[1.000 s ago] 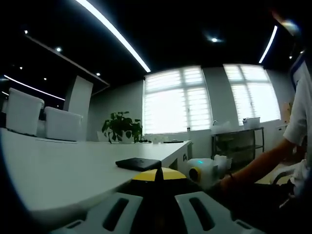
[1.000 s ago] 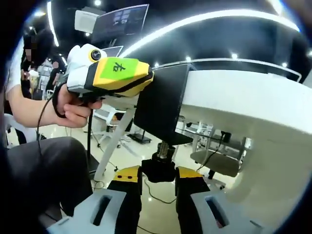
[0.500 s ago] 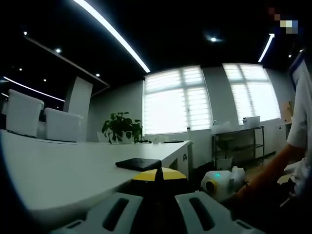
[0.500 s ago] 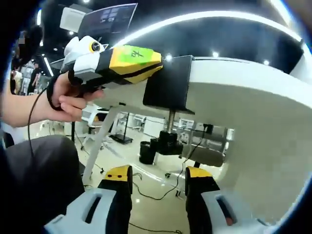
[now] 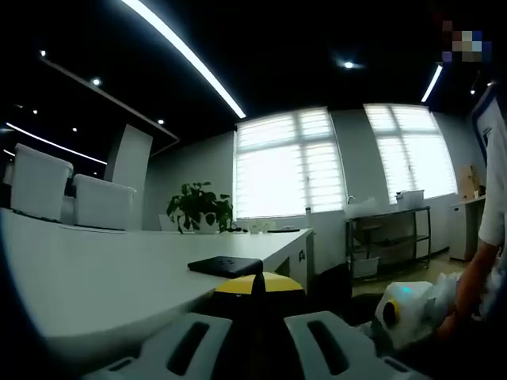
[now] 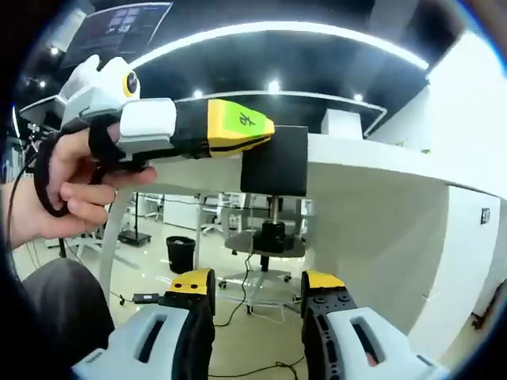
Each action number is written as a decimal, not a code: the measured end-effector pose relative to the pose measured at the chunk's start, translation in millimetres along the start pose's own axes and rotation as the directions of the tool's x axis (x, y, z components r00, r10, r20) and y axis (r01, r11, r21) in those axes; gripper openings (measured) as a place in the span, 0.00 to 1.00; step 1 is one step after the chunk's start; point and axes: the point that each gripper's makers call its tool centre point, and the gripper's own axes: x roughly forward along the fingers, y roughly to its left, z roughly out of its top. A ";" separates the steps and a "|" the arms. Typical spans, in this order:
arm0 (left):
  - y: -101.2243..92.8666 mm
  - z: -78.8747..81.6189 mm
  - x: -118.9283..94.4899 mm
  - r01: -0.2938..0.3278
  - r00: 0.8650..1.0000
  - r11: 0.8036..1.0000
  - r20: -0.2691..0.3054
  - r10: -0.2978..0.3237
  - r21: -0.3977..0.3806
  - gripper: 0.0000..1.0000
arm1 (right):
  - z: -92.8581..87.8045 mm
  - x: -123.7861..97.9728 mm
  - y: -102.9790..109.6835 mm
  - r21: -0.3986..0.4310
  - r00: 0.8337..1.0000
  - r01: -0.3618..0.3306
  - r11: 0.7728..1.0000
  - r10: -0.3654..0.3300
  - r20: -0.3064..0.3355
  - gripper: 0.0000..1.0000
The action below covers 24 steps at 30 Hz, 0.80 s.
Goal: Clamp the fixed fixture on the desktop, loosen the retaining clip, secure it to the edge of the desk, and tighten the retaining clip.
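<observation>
Now the left claw (image 6: 265,141), at upper left of the right gripper view, grips the black fixture (image 6: 274,161) on the bench (image 6: 372,198) edge. Its screw knob (image 6: 274,236) hangs below — maybe tightened already. The right claw (image 6: 257,289) has let go and backed away, jaws apart.

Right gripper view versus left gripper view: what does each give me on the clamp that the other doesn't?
The right gripper view looks from below the white desk. It shows the black clamp fixture at the desk's edge, gripped by the yellow-tipped left gripper in a hand. The threaded screw with its black knob hangs beyond the open right gripper. The left gripper view looks across the desktop: a flat black slab, a potted plant, bright windows. Both include the desk and the opposite gripper.
</observation>
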 end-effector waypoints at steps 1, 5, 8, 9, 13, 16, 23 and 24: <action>0.3 0.1 0.2 0.000 1.000 1.000 0.000 0.000 0.001 0.03 | 1.6 2.1 -3.2 0.005 1.000 0.016 1.000 -0.016 0.007 0.42; 2.5 -0.2 0.9 0.001 1.000 1.000 0.001 -0.002 0.002 0.03 | 4.4 12.7 -10.4 0.008 0.999 0.047 0.999 -0.047 0.015 0.41; 3.6 -0.3 1.1 0.001 1.000 1.000 0.000 -0.001 0.001 0.03 | 10.1 29.0 -13.7 0.030 0.998 0.048 0.998 -0.049 0.039 0.41; 3.9 -0.4 1.1 0.002 1.000 1.000 0.000 -0.002 0.001 0.03 | 11.5 33.3 -13.5 0.017 0.998 0.050 0.999 -0.051 0.041 0.41; 4.6 -0.5 1.0 0.003 1.000 1.000 0.001 -0.003 -0.002 0.03 | 13.4 50.2 -15.2 -0.034 0.998 0.054 0.998 -0.053 0.040 0.39; 4.7 -0.6 0.9 0.004 1.000 1.000 0.001 -0.004 0.000 0.03 | 12.2 59.5 -15.2 -0.042 0.998 0.049 0.998 -0.048 0.027 0.34; 5.0 -0.5 1.4 0.006 1.000 1.000 -0.004 -0.006 0.000 0.03 | 9.6 60.4 -12.2 -0.063 1.000 0.013 0.998 -0.013 0.005 0.28; 4.9 -0.5 1.4 0.005 1.000 1.000 -0.005 -0.005 0.003 0.03 | 9.7 60.6 -11.7 -0.059 1.000 -0.005 0.998 0.006 0.009 0.28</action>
